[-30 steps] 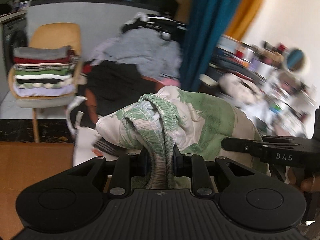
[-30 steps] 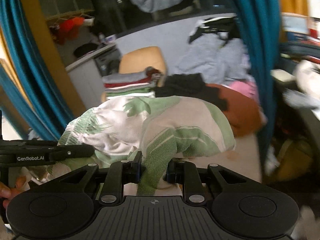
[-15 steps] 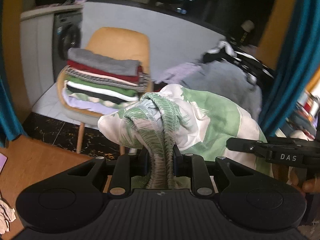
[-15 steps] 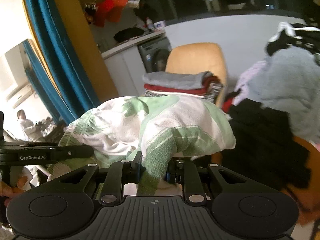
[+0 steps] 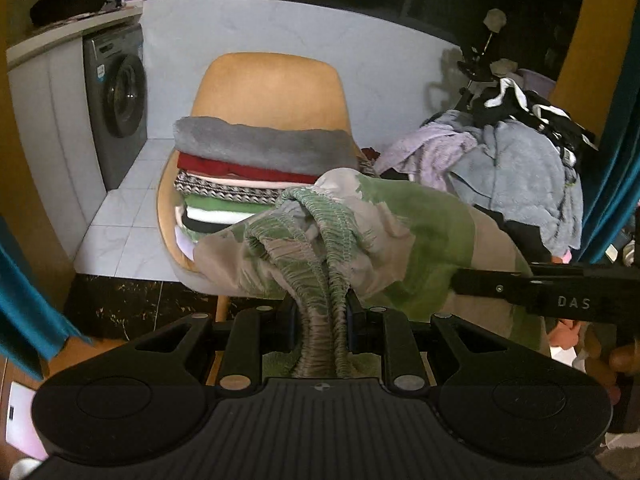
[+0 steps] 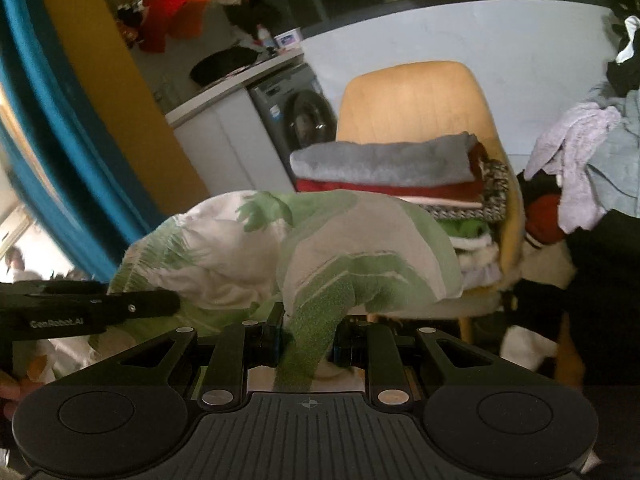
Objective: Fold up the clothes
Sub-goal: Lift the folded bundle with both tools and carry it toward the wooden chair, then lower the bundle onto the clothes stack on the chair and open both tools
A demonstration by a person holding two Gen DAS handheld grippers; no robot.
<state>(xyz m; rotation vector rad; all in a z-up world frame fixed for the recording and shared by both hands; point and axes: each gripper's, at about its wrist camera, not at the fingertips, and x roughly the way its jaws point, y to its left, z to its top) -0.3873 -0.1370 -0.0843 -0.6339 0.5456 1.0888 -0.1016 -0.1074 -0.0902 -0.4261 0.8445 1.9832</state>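
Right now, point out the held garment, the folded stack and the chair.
held garment point(image 5: 420, 216), left wrist view, green patch on top.
folded stack point(image 6: 380, 160), right wrist view, grey top layer.
chair point(image 5: 272, 88), left wrist view, backrest.

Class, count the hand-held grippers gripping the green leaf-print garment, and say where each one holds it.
2. The left hand-held gripper clamps the gathered elastic waistband of the green leaf-print garment; the right hand-held gripper clamps a green fold at its other end.

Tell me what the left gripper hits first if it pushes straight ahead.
Apart from the green garment the left gripper already holds, probably the folded stack on the chair, which sits directly ahead. Depth is unclear.
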